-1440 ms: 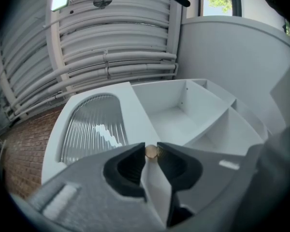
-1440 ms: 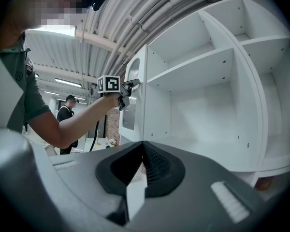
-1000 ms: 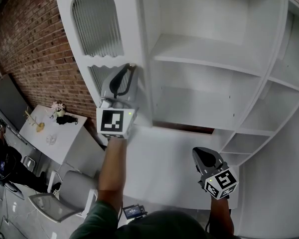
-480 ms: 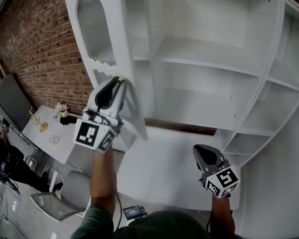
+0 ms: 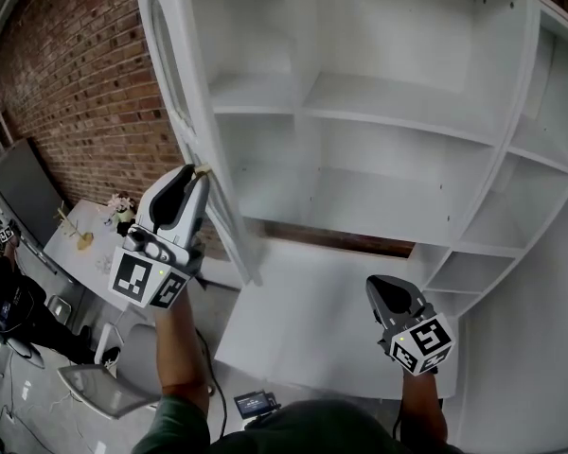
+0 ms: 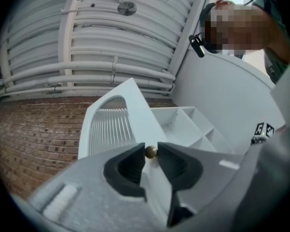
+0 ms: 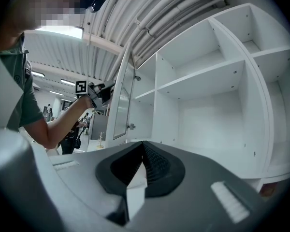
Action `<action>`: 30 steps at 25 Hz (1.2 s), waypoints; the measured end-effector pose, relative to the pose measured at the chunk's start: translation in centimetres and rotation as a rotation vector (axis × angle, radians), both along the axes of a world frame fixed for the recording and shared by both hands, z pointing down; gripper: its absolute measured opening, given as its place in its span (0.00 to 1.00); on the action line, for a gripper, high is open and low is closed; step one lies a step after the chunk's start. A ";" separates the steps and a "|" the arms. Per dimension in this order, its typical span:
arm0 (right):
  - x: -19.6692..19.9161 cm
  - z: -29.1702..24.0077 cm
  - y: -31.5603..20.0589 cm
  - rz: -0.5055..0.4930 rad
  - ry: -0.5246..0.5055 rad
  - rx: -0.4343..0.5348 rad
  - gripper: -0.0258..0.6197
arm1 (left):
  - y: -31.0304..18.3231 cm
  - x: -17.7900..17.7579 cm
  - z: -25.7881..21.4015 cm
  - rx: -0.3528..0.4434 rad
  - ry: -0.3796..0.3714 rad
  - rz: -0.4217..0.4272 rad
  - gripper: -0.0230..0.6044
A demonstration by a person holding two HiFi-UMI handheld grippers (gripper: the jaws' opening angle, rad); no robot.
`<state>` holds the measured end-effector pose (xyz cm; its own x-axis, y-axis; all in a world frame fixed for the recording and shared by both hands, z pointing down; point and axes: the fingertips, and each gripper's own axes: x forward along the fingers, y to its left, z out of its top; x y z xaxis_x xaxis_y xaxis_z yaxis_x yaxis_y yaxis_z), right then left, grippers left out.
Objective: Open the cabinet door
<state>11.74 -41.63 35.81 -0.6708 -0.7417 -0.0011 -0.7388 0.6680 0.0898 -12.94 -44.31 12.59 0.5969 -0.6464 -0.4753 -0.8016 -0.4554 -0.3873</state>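
On my far left is a red brick wall (image 5: 66, 93), and low beside it a small white table (image 5: 71, 244) with a few little things on it that are too tiny to tell.

Next comes my left gripper (image 5: 197, 172). It points up a bit at the tall white cabinet door with the arched, ribbed window (image 6: 142, 120). The small round gold knob (image 6: 151, 152) on the door sits right between the tips of the gripper. The gap between the jaws is narrow and they have just opened a tiny bit, but it looks like both tips touch the knob, so I am holding it.

The door stands swung out to the left, away from the big white wooden cabinet with shelves (image 5: 407, 112). From my head I see the door almost edge-on. It hangs on the cabinet's left side, and the shelves inside show.

On the right, low down, is my right gripper (image 5: 379, 289). It points level at the cabinet, well apart from the door. Its jaws are pressed together with nothing between them.
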 end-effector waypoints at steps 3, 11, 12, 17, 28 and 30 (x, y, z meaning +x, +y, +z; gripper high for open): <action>-0.5 0.0 0.4 0.001 0.003 -0.003 0.05 | 1.4 -1.7 0.0 0.014 0.003 -0.023 0.16; -2.8 0.1 1.4 -0.029 0.017 0.006 0.05 | 4.2 -7.2 -0.1 0.032 0.076 -0.070 0.12; -3.2 0.1 1.6 -0.033 0.019 0.006 0.05 | 4.5 -8.0 0.0 0.033 0.082 -0.082 0.12; -5.2 0.4 2.9 -0.058 0.026 0.014 0.05 | 5.5 -11.5 0.0 0.032 0.076 -0.147 0.12; -7.3 2.9 5.6 -0.062 0.027 -0.009 0.05 | 6.4 -18.0 -0.2 0.027 0.157 -0.228 0.10; -7.2 3.0 5.7 -0.059 0.025 -0.011 0.05 | 6.1 -18.7 -0.2 0.022 0.161 -0.251 0.09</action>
<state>4.55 -35.96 38.84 -0.7132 -0.7005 0.0246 -0.6954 0.7116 0.1001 -31.60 -38.19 12.42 0.3360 -0.7524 -0.5665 -0.9398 -0.2285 -0.2540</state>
